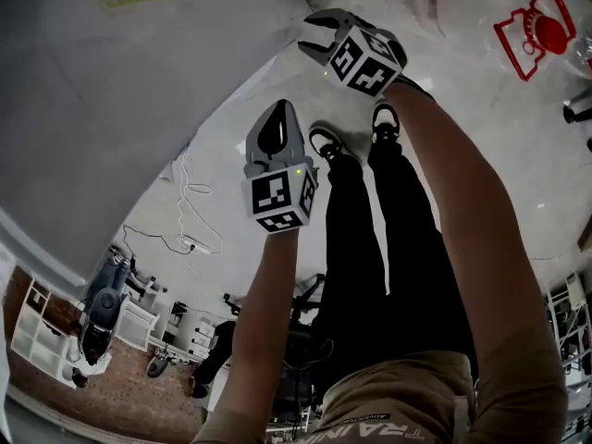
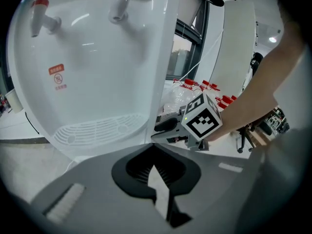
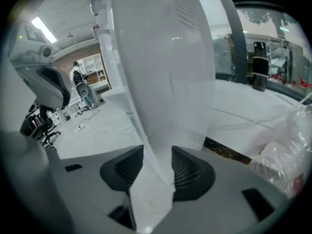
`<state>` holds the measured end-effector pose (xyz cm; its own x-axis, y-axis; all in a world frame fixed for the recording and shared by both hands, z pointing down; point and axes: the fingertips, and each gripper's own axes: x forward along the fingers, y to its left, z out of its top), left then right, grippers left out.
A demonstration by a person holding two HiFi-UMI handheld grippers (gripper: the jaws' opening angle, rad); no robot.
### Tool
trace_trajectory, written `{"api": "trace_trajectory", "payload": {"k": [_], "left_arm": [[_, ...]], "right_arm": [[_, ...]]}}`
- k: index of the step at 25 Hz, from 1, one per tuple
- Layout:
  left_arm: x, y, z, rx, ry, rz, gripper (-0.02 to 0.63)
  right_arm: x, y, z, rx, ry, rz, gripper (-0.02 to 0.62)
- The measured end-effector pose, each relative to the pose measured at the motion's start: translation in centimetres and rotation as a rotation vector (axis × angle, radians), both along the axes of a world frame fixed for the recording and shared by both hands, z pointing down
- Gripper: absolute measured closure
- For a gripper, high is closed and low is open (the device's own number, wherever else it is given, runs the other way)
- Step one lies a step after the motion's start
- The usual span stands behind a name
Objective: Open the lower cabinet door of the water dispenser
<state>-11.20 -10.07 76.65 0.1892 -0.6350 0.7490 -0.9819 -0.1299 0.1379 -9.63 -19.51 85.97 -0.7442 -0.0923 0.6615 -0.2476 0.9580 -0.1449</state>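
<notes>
The white water dispenser [image 1: 111, 109] fills the upper left of the head view. The left gripper view shows its front [image 2: 97, 57] with two taps and the drip grille [image 2: 97, 129]; my own gripper body hides the lower door there. My right gripper [image 1: 305, 33] is at the dispenser's right-hand corner, low down. In the right gripper view its jaws [image 3: 157, 155] stand apart, one on each side of a white panel edge [image 3: 165, 82] running between them; I see no pressing on it. My left gripper [image 1: 279, 109] hangs in front of the dispenser, tips together [image 2: 154, 147], nothing in them.
A cable and power strip [image 1: 190, 239] lie on the floor left of my shoes [image 1: 326, 141]. A clear bag of red-capped bottles [image 2: 195, 94] sits to the dispenser's right. A red frame [image 1: 536, 30] is on the floor at the far right. Office chairs stand behind.
</notes>
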Motion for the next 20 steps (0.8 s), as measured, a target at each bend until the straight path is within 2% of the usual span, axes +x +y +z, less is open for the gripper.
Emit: {"api": "trace_trajectory", "payload": {"k": [4, 6, 10, 18, 20], "left_arm": [[-0.3, 0.8, 0.7, -0.014, 0.006, -0.026, 0.607], [-0.2, 1.3, 1.0, -0.018, 0.011, -0.028, 0.607], [0.3, 2.5, 0.8, -0.022, 0.041, -0.045, 0.607], [-0.6, 4.2, 0.9, -0.029, 0.038, -0.058, 0.607], [-0.6, 4.5, 1.1, -0.031, 0.037, -0.051, 0.607]], "right_arm": [[-1.3, 1.1, 0.3, 0.008, -0.007, -0.075, 0.412], [-1.6, 1.3, 0.5, 0.008, -0.01, -0.082, 0.39], [-1.5, 1.0, 0.2, 0.008, -0.023, -0.051, 0.39], [-2.1, 0.4, -0.2, 0.012, -0.002, 0.028, 0.39], [-2.4, 0.6, -0.3, -0.008, 0.003, 0.058, 0.363]]}}
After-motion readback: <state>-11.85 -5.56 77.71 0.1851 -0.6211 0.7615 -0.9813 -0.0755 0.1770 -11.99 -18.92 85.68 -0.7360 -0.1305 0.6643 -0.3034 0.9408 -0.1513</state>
